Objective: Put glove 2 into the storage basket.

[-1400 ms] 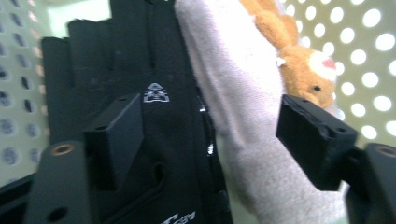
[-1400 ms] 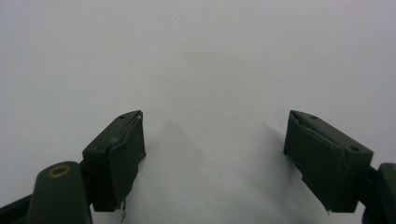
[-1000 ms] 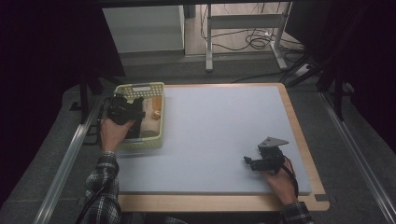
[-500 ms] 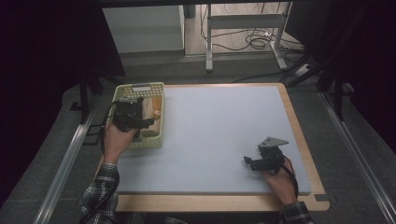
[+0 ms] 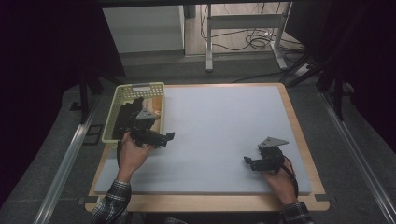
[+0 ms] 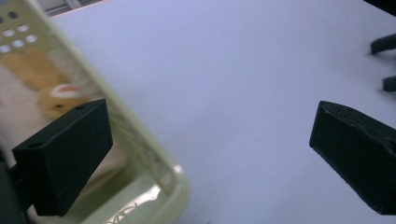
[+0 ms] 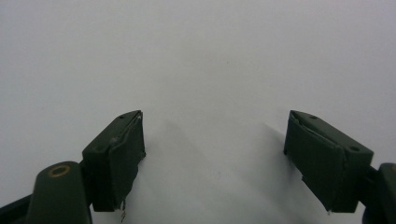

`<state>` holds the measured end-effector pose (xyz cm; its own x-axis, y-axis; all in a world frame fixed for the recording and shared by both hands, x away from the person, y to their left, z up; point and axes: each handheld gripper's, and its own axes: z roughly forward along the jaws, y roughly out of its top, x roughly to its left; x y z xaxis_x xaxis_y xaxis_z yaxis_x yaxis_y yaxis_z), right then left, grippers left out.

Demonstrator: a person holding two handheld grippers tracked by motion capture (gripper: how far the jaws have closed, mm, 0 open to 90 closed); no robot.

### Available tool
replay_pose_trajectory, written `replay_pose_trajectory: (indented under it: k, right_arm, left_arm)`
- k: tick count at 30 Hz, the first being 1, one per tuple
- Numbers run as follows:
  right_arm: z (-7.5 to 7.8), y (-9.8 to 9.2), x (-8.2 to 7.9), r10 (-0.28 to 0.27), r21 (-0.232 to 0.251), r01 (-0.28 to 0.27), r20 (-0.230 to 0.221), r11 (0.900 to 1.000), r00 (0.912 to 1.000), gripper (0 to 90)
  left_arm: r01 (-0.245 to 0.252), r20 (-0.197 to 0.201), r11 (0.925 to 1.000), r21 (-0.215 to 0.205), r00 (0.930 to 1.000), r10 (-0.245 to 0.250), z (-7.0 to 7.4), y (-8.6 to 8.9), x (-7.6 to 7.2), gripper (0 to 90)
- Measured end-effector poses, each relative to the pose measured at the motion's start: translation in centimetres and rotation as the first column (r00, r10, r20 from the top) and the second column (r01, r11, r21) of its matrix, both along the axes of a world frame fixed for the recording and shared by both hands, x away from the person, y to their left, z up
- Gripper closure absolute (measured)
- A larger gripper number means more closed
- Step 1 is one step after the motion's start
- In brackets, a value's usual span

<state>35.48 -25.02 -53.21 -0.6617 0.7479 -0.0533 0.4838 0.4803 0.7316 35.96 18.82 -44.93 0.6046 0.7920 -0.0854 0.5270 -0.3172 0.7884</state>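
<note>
Now that the left gripper (image 5: 169, 136) has drawn back out of the basket (image 5: 112, 123) to its near right corner, jaws spread and empty, the plush toy (image 6: 56, 95) remains inside, ungrasped. Near the desk's (image 5: 224, 116) near right corner, the right gripper (image 5: 246, 161) rests released. Beyond lie grey floor and cables (image 5: 254, 42).

Both grippers held wide open, nothing gripped

The left gripper (image 5: 164, 136) is seen left of centre in the high view, held up by the left hand (image 5: 134, 151), jaws spread wide and pointed toward the frame's right. The right gripper (image 5: 248, 162) is held low at lower right by the right hand (image 5: 279, 179), jaws likewise parted, pointed left.
</note>
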Motion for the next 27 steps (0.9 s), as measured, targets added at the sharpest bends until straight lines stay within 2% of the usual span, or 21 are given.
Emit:
replay_pose_trajectory:
  k: [3, 9, 10, 15, 16, 27]
  right_arm:
    - [0.0, 0.0, 0.0, 0.001, -0.001, -0.001, 0.0, 1.0, 1.0, 19.7]
    - [0.0, 0.0, 0.0, -0.001, 0.0, 0.001, 0.0, 1.0, 1.0, 19.7]
    - [0.0, 0.0, 0.0, -0.001, 0.0, 0.001, 0.0, 1.0, 1.0, 19.7]
    - [0.0, 0.0, 0.0, -0.001, 0.0, 0.001, 0.0, 1.0, 1.0, 19.7]
    - [0.0, 0.0, 0.0, -0.001, 0.0, 0.001, 0.0, 1.0, 1.0, 19.6]
    - [0.0, 0.0, 0.0, 0.0, -0.002, 0.0, -0.001, 1.0, 1.0, 19.7]
  left_arm:
    - [0.038, 0.012, 0.9993, -0.006, 0.9992, -0.038, 0.0, -1.4, -0.7, 0.0]
    - [0.074, 0.018, 0.9972, 0.007, 0.997, -0.075, -0.3, -3.1, -1.5, 0.0]
    - [0.093, 0.019, 0.9957, 0.008, 0.9955, -0.093, -0.7, -3.8, -1.8, 0.0]
    - [0.124, 0.023, 0.9919, 0.027, 0.9919, -0.125, -1.9, -5.0, -2.4, 0.0]
    - [0.134, 0.023, 0.9905, 0.033, 0.9907, -0.134, -2.5, -5.6, -2.7, 0.0]
    - [0.178, 0.023, 0.9835, 0.032, 0.9836, -0.179, -5.3, -7.0, -4.1, 0.0]
